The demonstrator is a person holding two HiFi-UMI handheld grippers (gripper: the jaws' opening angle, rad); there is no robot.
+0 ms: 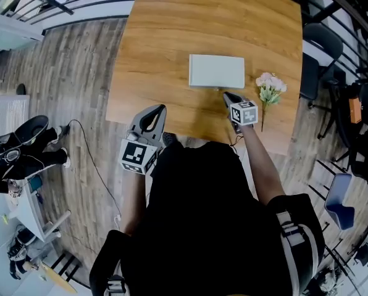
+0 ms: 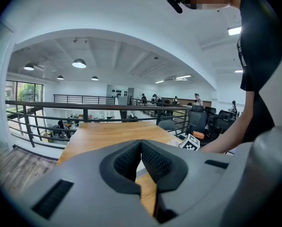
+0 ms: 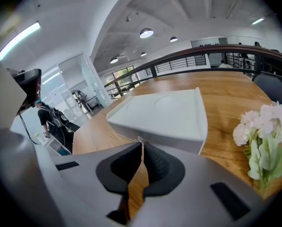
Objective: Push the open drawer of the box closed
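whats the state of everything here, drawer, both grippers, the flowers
drawer: looks pushed in, front flush with the box
right gripper: shut, empty, tips at the drawer's knob
left gripper: shut, empty, raised over the table edge
flowers: lying flat on the table, clear of the box

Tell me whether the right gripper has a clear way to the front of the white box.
Probably yes. The right gripper sits just before the front of the white box, fingers shut, nothing visible between them. The flowers lie off to the right, out of the path.
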